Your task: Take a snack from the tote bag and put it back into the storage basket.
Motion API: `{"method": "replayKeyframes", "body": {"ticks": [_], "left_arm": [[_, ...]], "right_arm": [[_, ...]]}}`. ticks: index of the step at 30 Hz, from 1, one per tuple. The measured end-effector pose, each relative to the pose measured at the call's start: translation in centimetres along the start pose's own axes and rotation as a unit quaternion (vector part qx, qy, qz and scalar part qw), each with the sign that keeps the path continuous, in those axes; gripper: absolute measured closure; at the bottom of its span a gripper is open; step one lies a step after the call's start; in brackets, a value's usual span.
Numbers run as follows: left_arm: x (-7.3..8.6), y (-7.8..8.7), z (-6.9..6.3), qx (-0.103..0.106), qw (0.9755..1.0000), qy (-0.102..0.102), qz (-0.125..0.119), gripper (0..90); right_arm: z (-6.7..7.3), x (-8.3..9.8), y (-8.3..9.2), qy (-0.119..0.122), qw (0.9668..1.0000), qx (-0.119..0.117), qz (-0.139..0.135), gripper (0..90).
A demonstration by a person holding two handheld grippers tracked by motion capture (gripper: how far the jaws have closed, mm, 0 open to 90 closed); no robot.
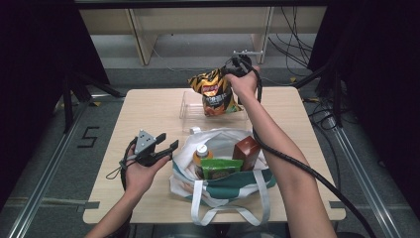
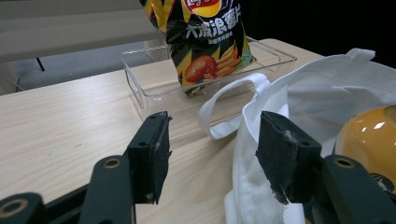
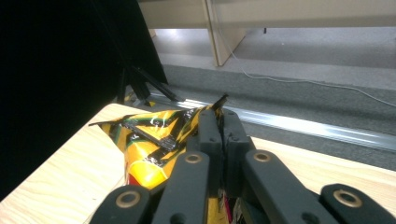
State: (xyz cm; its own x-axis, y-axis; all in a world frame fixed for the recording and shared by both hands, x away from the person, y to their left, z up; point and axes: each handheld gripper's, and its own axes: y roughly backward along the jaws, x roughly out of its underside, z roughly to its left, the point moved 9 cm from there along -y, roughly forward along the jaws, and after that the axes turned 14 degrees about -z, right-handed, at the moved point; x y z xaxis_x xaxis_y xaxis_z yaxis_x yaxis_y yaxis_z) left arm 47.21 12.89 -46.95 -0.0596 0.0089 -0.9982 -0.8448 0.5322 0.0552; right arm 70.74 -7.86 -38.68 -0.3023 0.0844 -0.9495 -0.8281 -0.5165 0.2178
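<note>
Above the far middle of the pale wooden table (image 1: 148, 109), the right gripper (image 1: 236, 65) pinches the top edge of a yellow-and-black foil bag of crisps (image 1: 214, 91); its own view shows the two black jaws pressed tight together on the crumpled top seam of the bag (image 3: 149, 140). The bag hangs upright from that grip, and its lower end sits inside a clear, shallow plastic tray (image 1: 190, 121) that lies on the table beyond the tote; in the left gripper view the bag (image 2: 205, 42) stands in the tray (image 2: 140, 88) with its printed front facing the camera. Whether its bottom edge rests on the tray floor cannot be told.

Nearer the person, a white fabric tote bag with a green band and white handles (image 1: 223, 183) sits open on the table. Inside it stand an orange-capped bottle (image 1: 202, 152), a brown rectangular carton (image 1: 246, 151) and a green packet (image 1: 220, 167), packed close together.

To the left of the tote, the left gripper (image 1: 166, 144) rests in the person's left hand (image 1: 141, 173) just above the tabletop, its jaws spread apart with nothing between them. In its own view, the pads (image 2: 154, 154) frame the bare table, with the tote's white cloth (image 2: 280, 93) and one handle loop just beyond.
</note>
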Motion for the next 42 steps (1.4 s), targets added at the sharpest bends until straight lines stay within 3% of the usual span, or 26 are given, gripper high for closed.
{"method": "replayKeyframes", "body": {"ticks": [3, 4, 8, 11, 17, 18, 24, 29, 34, 35, 42], "left_arm": [[0.0, 0.0, -0.1, 0.001, 1.0, 0.0, 0.0, 43.4], [0.0, 0.0, -0.1, 0.002, 1.0, 0.0, -0.001, 43.4], [-0.1, 0.0, -0.1, 0.002, 1.0, 0.001, -0.004, 43.4], [0.0, 0.0, -0.1, 0.0, 1.0, 0.0, -0.001, 43.4], [0.1, 0.0, -0.2, 0.002, 1.0, 0.0, 0.001, 43.4], [0.1, 0.0, -0.2, 0.002, 1.0, 0.0, 0.0, 43.4], [0.0, 0.0, -0.2, 0.0, 1.0, 0.0, -0.001, 43.4], [0.0, 0.0, -0.2, 0.001, 1.0, 0.0, -0.001, 43.4], [0.0, 0.0, -0.2, 0.002, 1.0, -0.001, 0.0, 43.4], [0.0, 0.1, -0.2, 0.003, 1.0, -0.004, 0.0, 43.4], [0.1, 0.0, -0.2, 0.0, 1.0, -0.001, 0.0, 43.5]], "right_arm": [[-0.4, 0.0, 0.1, 0.006, 1.0, 0.003, 0.002, 88.9], [-0.4, 0.0, 0.2, -0.004, 0.9999, 0.009, 0.006, 88.8], [-1.3, 0.1, 0.4, 0.013, 0.9998, 0.011, 0.006, 89.0], [-1.7, 0.3, 0.7, 0.002, 0.9997, 0.023, 0.01, 89.3], [-3.4, 0.7, 1.3, 0.013, 0.9991, 0.037, 0.014, 88.6], [-3.5, 0.8, 1.4, -0.001, 0.9989, 0.044, 0.016, 88.6], [-5.0, 1.2, 1.8, -0.002, 0.9983, 0.056, 0.019, 89.0], [-5.0, 1.2, 2.1, -0.013, 0.9979, 0.06, 0.019, 89.2], [-5.2, 1.1, 2.2, -0.002, 0.9978, 0.064, 0.015, 89.2], [-5.2, 1.2, 2.3, -0.014, 0.9976, 0.066, 0.016, 89.1], [-5.4, 1.1, 2.5, -0.021, 0.9969, 0.075, 0.015, 89.3]]}}
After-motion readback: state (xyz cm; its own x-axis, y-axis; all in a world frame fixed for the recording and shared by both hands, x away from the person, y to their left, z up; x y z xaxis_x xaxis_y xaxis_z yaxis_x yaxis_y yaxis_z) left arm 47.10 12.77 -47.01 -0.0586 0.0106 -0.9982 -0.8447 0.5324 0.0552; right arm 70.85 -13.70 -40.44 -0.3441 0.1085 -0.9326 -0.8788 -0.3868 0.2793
